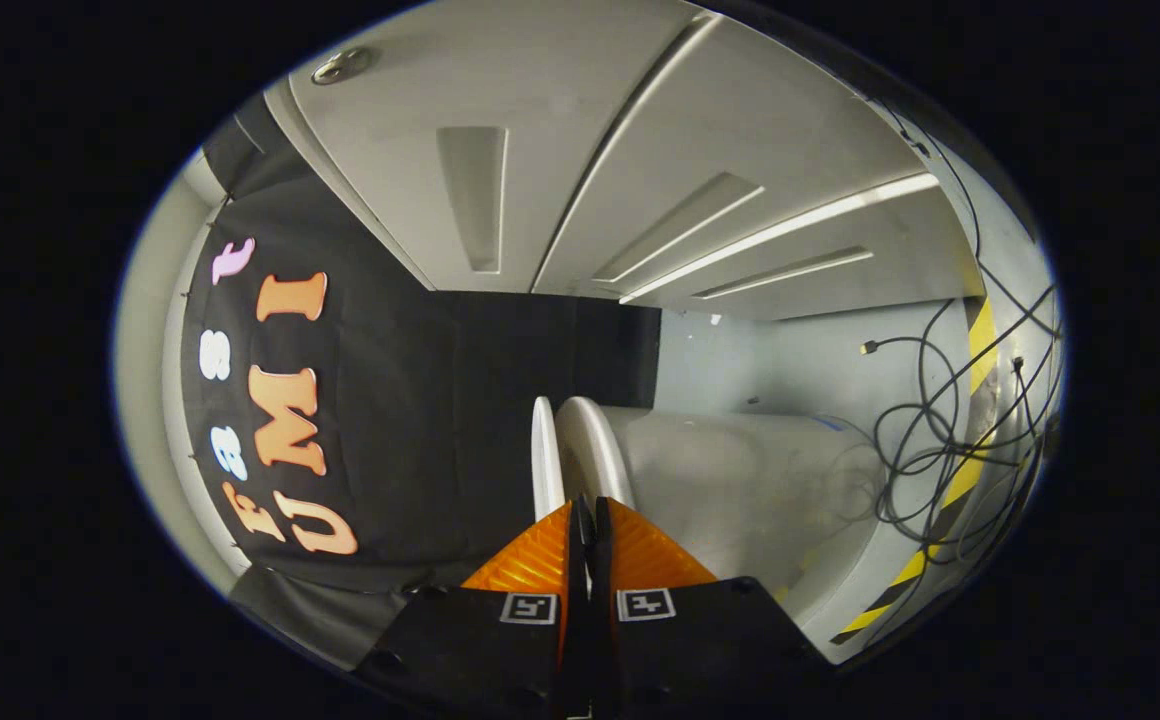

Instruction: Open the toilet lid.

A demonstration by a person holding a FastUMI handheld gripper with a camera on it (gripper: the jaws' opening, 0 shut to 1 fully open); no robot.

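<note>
While the toilet lid point(543, 455) is standing on edge just ahead of our fingertips, we are seeing the seat point(592, 450) right beside it. Our gripper point(587, 512) is keeping its jaws nearly closed, holding nothing. Tangled cables point(925, 450) are hanging on the wall beyond.
</note>
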